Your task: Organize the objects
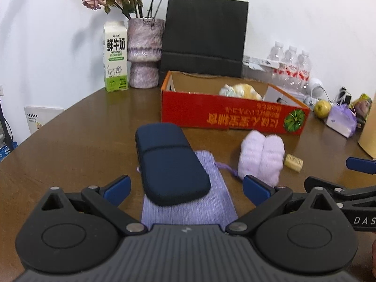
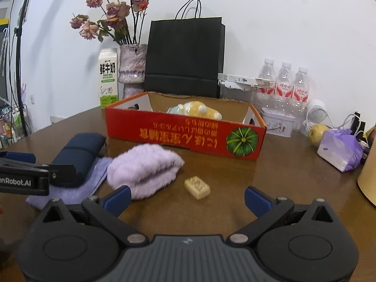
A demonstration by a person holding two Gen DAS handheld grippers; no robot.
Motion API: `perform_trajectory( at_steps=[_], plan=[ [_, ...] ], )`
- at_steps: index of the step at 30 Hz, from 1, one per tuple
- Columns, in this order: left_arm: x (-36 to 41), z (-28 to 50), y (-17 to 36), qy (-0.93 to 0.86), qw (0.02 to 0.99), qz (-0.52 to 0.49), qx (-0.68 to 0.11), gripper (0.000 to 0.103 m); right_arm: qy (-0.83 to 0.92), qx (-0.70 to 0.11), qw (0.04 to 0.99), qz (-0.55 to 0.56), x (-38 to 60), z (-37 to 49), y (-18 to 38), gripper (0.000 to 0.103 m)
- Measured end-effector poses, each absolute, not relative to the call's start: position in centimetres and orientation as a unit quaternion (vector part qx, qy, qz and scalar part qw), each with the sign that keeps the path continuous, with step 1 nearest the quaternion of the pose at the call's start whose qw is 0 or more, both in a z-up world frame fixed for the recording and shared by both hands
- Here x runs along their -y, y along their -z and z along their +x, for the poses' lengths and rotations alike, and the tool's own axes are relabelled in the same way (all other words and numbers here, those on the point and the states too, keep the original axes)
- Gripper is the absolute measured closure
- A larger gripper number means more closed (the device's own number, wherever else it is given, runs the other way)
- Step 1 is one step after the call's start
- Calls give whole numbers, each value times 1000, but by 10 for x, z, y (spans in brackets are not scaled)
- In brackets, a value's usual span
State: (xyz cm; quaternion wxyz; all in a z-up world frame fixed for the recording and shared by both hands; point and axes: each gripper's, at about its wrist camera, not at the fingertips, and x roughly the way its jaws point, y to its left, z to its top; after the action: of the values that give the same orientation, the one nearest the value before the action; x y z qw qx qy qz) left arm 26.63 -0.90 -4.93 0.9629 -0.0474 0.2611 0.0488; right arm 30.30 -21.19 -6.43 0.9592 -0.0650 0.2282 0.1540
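My left gripper (image 1: 186,188) is open, its blue fingers on either side of a dark blue case (image 1: 170,165) that lies on a lilac knit pouch (image 1: 188,208). A fluffy lilac towel roll (image 1: 260,157) lies to the right, with a small cream bar (image 1: 293,162) beyond it. My right gripper (image 2: 186,198) is open and empty, just in front of the cream bar (image 2: 197,187) and the towel roll (image 2: 144,169). The dark blue case (image 2: 78,154) sits at left in the right wrist view. A red cardboard box (image 2: 188,135) behind holds a yellow plush toy (image 2: 198,110).
Along the back stand a milk carton (image 1: 115,56), a vase of dried roses (image 1: 144,54), a black paper bag (image 1: 204,35) and water bottles (image 2: 285,84). A white tin (image 2: 278,122), an apple (image 2: 316,134), a purple bag (image 2: 340,150) and cables crowd the right side.
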Motion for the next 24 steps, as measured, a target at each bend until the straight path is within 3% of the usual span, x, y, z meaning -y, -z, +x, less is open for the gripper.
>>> perform_trajectory(
  at_steps=[16, 24],
  plan=[
    [19, 238, 64, -34, 954, -27, -296, 0, -132, -214, 967, -38, 229, 259, 65, 0],
    [10, 267, 64, -65, 944, -42, -321, 0, -130, -219, 966, -37, 229, 260, 66, 0]
  ],
)
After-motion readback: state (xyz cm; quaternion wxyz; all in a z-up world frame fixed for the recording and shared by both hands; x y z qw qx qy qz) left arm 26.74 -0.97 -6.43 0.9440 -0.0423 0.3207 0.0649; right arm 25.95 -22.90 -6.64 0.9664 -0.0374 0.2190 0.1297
